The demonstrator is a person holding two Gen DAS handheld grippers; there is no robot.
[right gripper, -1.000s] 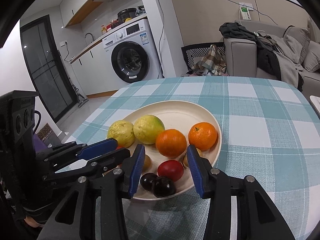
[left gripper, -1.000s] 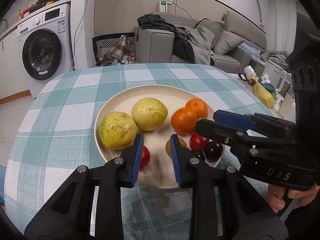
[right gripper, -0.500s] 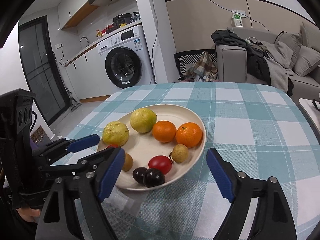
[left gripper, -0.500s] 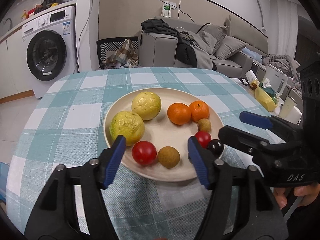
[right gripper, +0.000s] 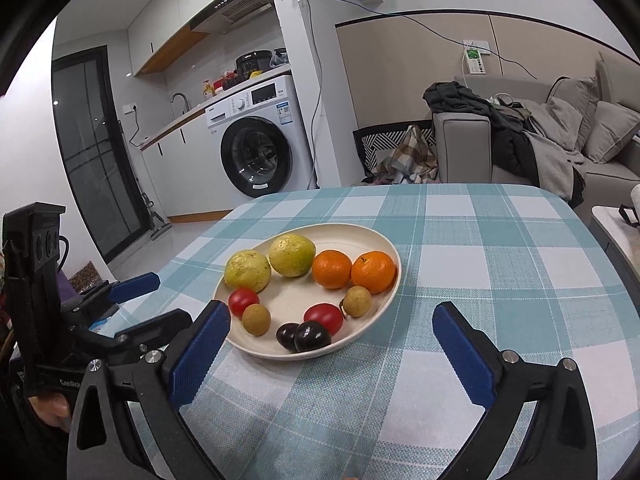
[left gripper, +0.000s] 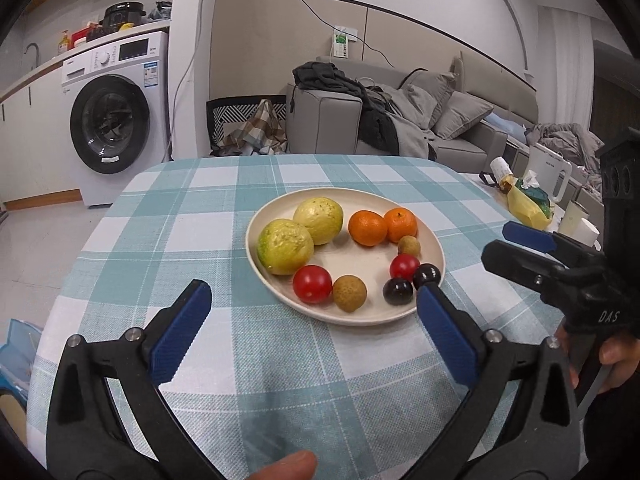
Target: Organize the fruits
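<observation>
left tongs (left gripper: pixel 310 300): opening wide, empty | right tongs (right gripper: pixel 330 322): opening wide, empty | plate (left gripper: pixel 434 246), frame middle: fruits now sorted in pairs

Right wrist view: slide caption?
Open right gripper, jaws opening, nothing between them, before plate of paired fruit on checked tablecloth.

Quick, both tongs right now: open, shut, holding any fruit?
Left tongs: opening wide, holding nothing, short of the plate.
Right tongs: opening wide, holding nothing.

Left hand-held gripper (left gripper: pixel 312 300) and right hand-held gripper (right gripper: pixel 332 322): jaws opening wide, nothing between, angled downward.
</observation>
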